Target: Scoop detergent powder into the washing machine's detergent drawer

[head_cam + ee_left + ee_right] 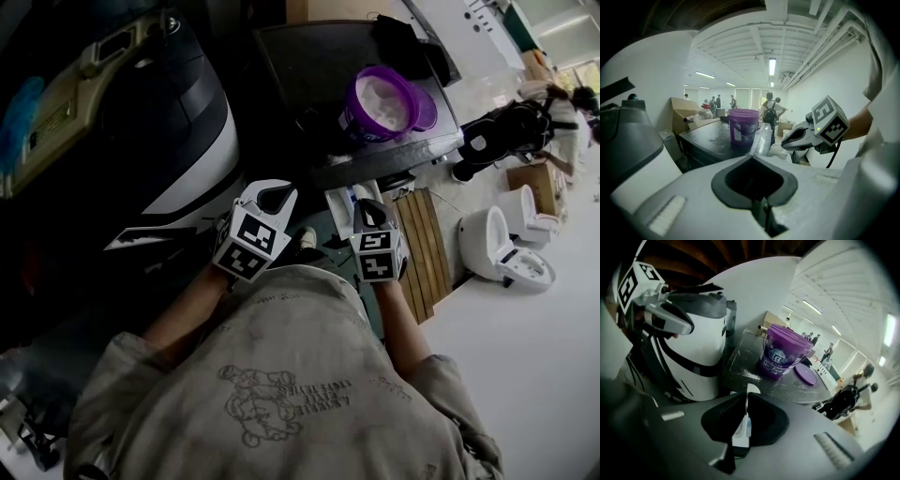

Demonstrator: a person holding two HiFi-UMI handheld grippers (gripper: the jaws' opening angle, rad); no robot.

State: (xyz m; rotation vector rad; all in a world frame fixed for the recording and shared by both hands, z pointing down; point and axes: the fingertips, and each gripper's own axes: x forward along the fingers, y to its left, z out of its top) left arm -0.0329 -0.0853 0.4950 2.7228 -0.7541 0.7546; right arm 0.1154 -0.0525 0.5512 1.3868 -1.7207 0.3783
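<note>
Right gripper (746,397) clamped on a thin white scoop (740,430), left gripper (752,158) closed empty, purple detergent tub (780,357) ahead of both

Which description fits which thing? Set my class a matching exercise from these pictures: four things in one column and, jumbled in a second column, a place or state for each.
Things
1. bucket
2. lid
3. toilet
4. left gripper

Descriptions
A. stands on the floor
B. jaws together, nothing between them
C. open, with white powder inside
D. lies flat beside the bucket on the dark top

Pairs: 1-C, 2-D, 3-A, 4-B
</note>
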